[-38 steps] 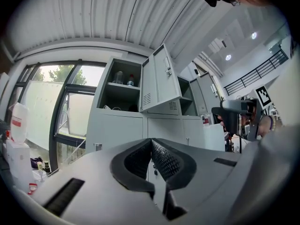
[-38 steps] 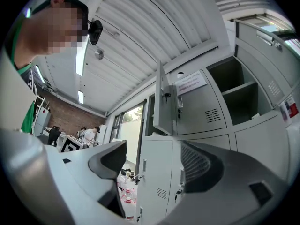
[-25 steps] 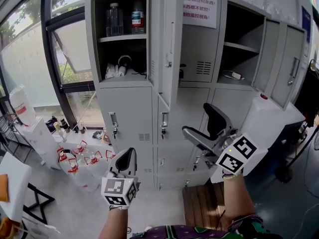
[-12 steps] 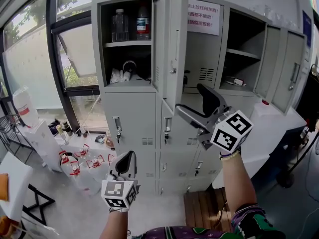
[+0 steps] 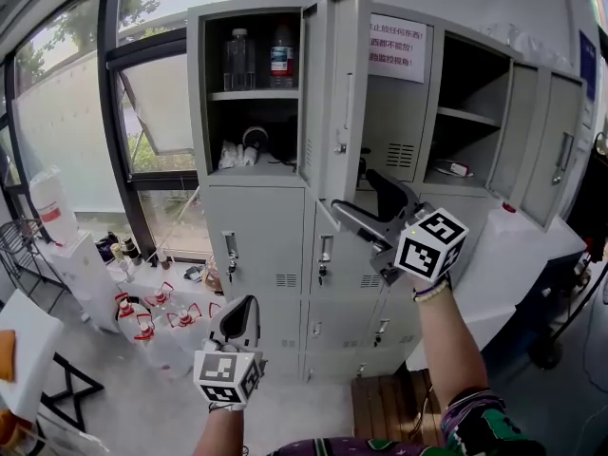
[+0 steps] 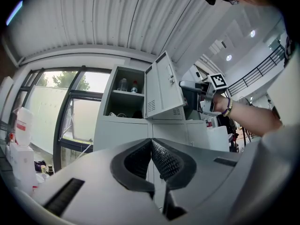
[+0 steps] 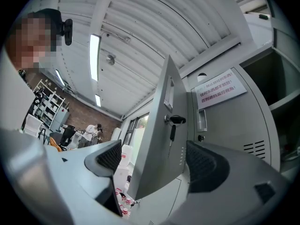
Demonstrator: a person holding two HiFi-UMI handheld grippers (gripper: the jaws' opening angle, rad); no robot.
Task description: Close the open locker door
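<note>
My right gripper is up at the locker. Its jaws are spread wide and have just been closing a little. In the right gripper view, this tool looks straight at the open locker door. The door's thin edge and lower corner show in the gap between the two pads. Neither pad presses on it, so nothing is grasped. I can't tell if the door edge is truly inside the jaws or just beyond the tips.

From the head view, the open locker door rises above the right tool's tips, swung out toward me. Its bottom edge is just beside the jaws. A key hangs from the door's lock, above and ahead of the pads. A notice sign is up and right of the tool on the next door, which is shut. Bottles stand on the top shelf of the open compartment, up and left of the tool. More open doors are off to its right.

My left gripper is low, below and left of the right one and well apart from the door. Its jaws are clenched together, pads touching with nothing between them. From this tool, the open door is ahead and above.
</note>
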